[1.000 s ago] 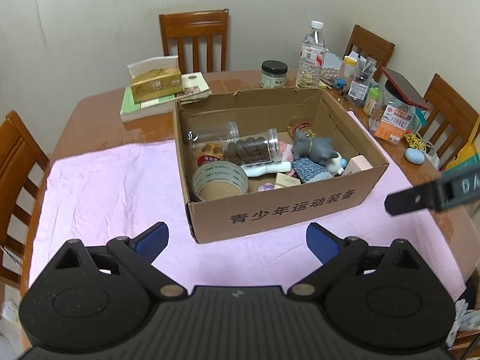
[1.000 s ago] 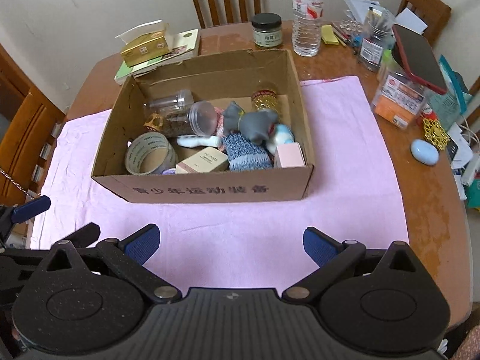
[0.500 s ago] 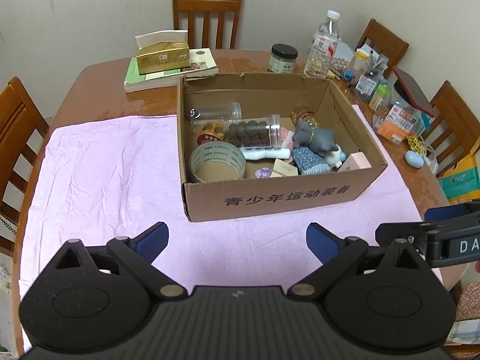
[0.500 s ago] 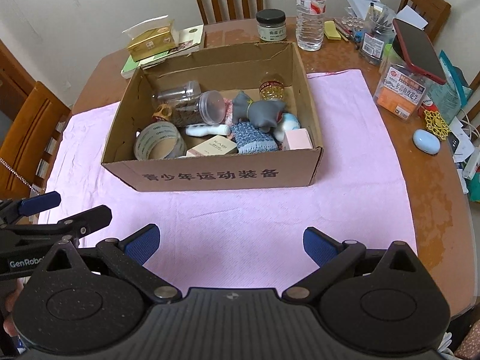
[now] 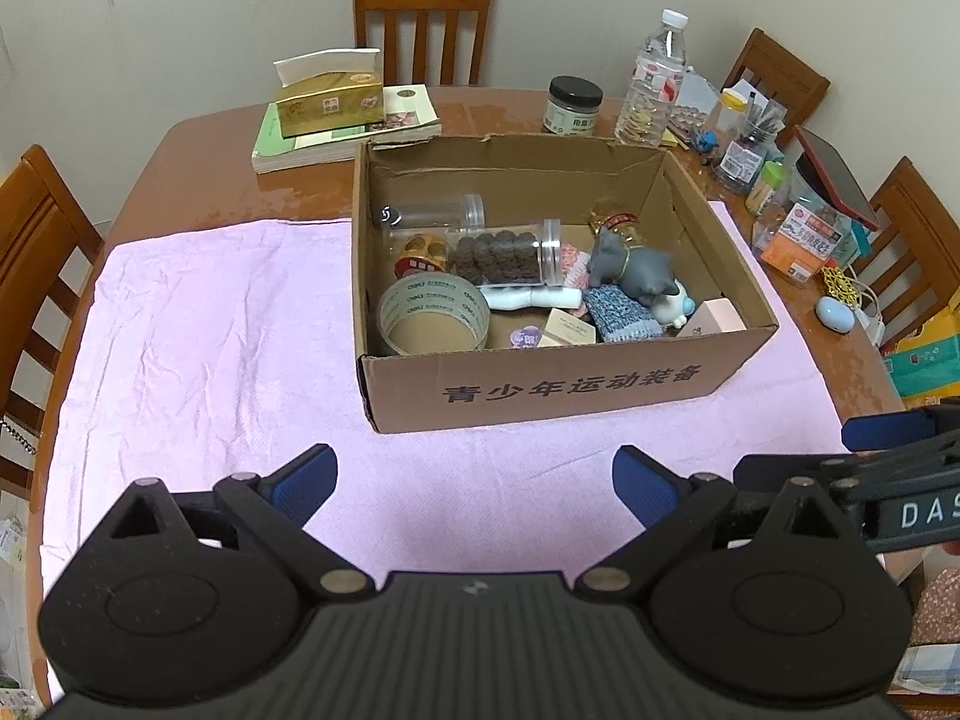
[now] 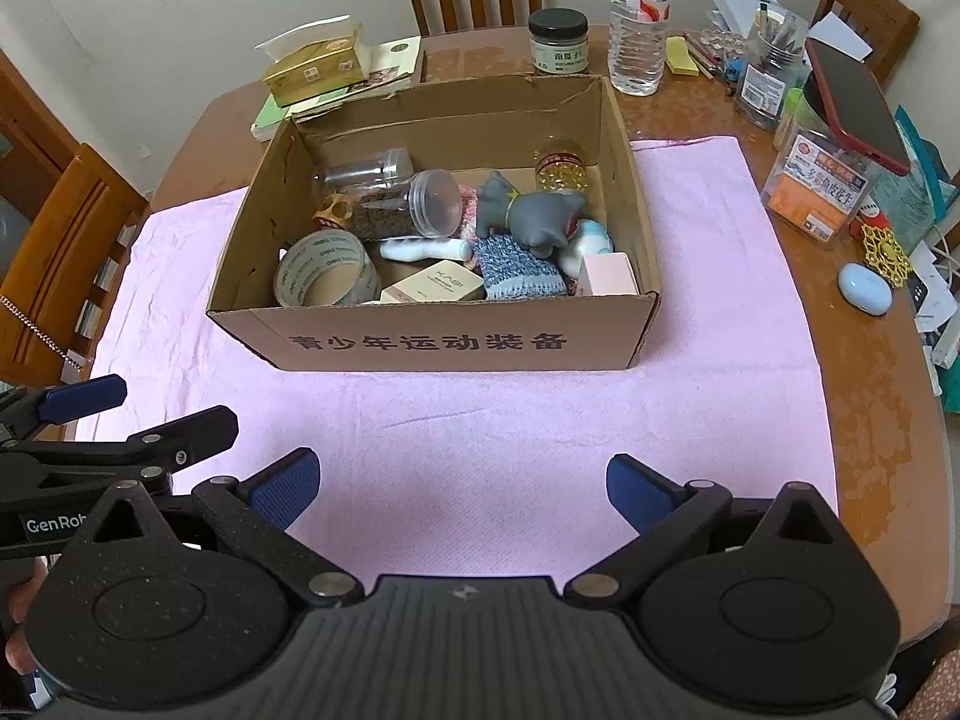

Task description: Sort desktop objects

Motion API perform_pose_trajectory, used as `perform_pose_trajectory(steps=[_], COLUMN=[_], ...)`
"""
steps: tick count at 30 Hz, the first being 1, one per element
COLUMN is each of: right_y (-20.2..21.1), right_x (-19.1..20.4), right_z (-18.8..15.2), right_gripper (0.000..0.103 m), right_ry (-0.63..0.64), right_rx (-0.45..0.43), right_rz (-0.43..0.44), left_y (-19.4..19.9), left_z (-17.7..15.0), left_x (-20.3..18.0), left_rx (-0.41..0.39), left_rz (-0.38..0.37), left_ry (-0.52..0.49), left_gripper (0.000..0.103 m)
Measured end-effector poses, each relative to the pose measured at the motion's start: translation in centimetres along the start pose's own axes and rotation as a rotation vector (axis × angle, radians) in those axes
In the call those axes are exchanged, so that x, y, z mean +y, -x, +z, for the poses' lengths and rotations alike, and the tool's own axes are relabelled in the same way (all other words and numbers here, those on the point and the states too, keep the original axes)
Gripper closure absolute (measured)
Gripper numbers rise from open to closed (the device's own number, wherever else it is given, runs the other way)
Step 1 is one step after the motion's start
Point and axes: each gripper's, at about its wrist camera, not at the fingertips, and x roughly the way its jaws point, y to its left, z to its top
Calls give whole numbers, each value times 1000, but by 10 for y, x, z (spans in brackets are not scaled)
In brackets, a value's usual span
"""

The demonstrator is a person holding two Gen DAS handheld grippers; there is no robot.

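Ahead, bare pink cloth (image 6: 456,420) separates both grippers, left (image 5: 474,486) and right (image 6: 462,486), jaws wide, from the box (image 6: 444,342).

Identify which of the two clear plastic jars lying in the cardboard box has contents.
The nearer clear plastic jar, packed with dark round pieces; the clear jar behind it looks empty.

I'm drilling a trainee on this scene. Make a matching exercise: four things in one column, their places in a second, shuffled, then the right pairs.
Things:
1. tape roll
2. tissue box
3. water bottle
4. red phone

Places:
A. on the stacked books
B. atop a clear container, right side
C. in the cardboard box, near left corner
D. on bare wood behind the cardboard box

Pairs: 1-C, 2-A, 3-D, 4-B
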Motion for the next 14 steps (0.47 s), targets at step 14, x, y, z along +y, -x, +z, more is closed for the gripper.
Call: perform_pose_trajectory(steps=[14], right_y=[1], right_x=[-10], right_z=[6], right_gripper=[0], right_ry=[57], right_rx=[-1], right_rz=[26], left_y=[4], left_z=[-1], left_x=[-15], left_rx=[-4], left_rz=[60], left_ry=[33], left_gripper=[5])
